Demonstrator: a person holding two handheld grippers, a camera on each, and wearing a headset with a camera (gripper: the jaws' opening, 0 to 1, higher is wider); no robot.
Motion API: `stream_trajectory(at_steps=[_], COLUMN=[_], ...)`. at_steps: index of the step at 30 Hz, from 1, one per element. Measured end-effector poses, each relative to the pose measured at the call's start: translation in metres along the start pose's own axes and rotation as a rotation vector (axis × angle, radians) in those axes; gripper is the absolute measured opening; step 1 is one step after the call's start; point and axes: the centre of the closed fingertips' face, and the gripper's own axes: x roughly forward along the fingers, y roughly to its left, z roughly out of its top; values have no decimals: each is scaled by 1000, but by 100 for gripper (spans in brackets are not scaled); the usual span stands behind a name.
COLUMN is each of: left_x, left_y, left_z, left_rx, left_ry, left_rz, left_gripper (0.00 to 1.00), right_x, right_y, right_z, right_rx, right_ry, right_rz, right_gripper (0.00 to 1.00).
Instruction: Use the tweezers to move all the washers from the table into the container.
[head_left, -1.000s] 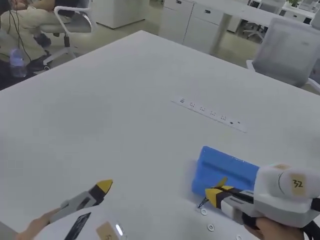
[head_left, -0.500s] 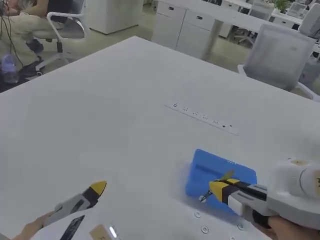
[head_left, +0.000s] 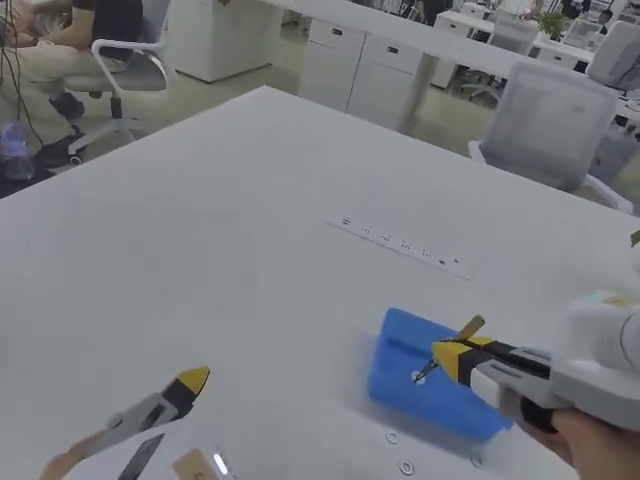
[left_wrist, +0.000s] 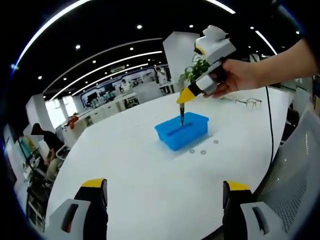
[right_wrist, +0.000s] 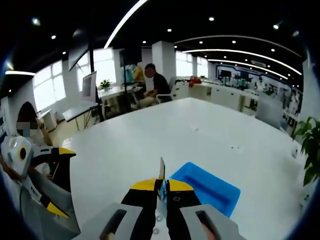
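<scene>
Washers (head_left: 406, 466): 3 on table (head_left: 200, 250) by container (head_left: 398, 342)
R gripper (head_left: 452, 352): pinches tweezers (head_left: 427, 369) — tips over container
L gripper (left_wrist: 162, 186): jaws spread

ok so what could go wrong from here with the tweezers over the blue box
The tweezers, clamped in the right gripper, could twist and drop anything they hold beside the blue container.
Three washers lie close to its near wall. Reaching for them might nudge the container, which the open left gripper isn't steadying.
</scene>
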Motion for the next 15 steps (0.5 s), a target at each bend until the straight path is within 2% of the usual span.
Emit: stream_trajectory(at_steps=[2,4,7,9,12,15], left_x=[-1,-2,-2,-2,-2,-1], left_y=[2,5,5,7,8,8], left_z=[0,3,3,1,0,-1], left_rx=[1,2,-13,7,5,7], left_ry=[2,-14,-19,-13,-12,-9], left_rz=[9,26,21,34,36,36], left_gripper=[99,99,99,99,99,99], right_x=[2,5,10,14,21,32], right_y=[-2,-4,-10,-14,-18,-24], right_z=[3,6,9,8,6,-3], right_rx=[-5,-9,-14,-9,-5,-3], right_ry=[-3,-9,-14,-11,-5,23], right_rz=[-7,-13,-27,-34,-45,-47], right_gripper=[2,2,2,2,2,2])
